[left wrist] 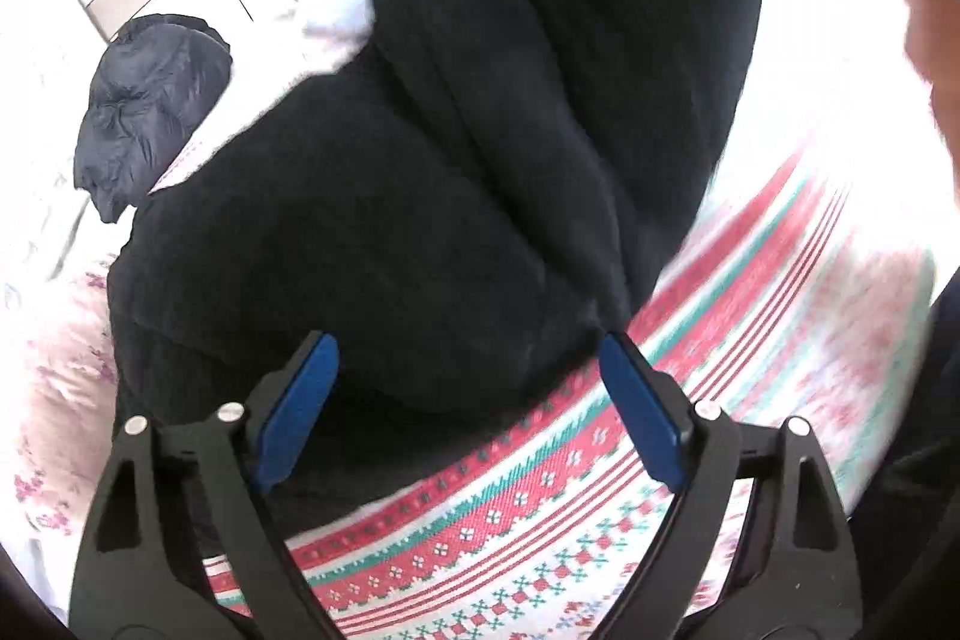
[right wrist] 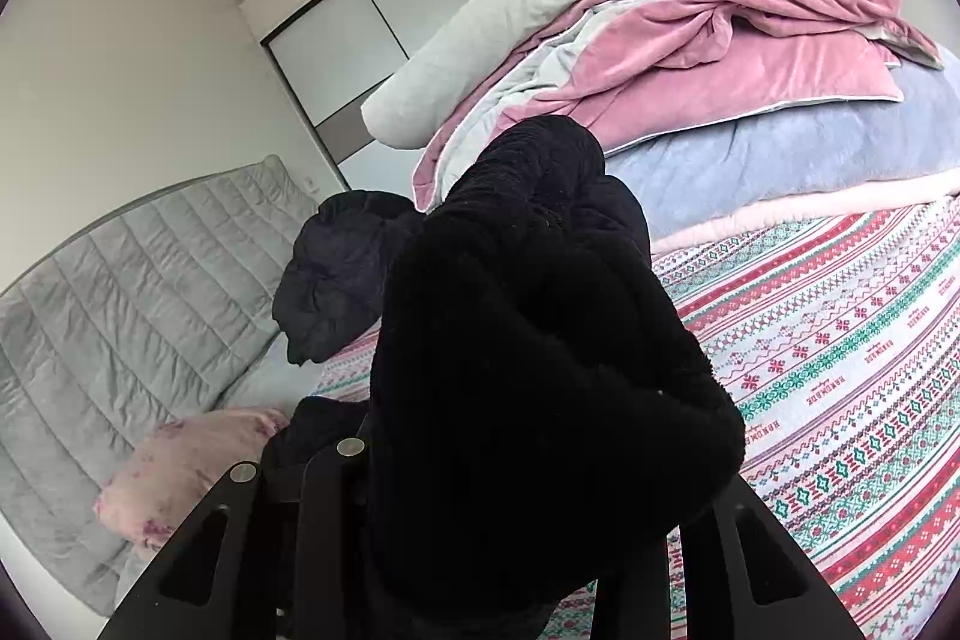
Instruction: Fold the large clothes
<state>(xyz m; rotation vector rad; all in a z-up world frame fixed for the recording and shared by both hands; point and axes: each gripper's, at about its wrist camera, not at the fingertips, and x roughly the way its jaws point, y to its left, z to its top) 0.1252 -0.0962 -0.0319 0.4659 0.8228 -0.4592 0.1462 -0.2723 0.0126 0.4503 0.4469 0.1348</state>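
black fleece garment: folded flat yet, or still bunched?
Bunched, not folded flat. The black fleece garment is lifted in a lumpy mass off the patterned bedspread, gathered at the right gripper; its fingers are hidden.

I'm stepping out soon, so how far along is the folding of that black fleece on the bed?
Early. Nothing looks folded yet: the black fleece lies rumpled across the patterned bedspread. In hand: the right tool is buried in a bunched part of it and seems to grip it; the left tool hangs open over its edge. Left: flattening, folding, then the dark jacket near the headboard.
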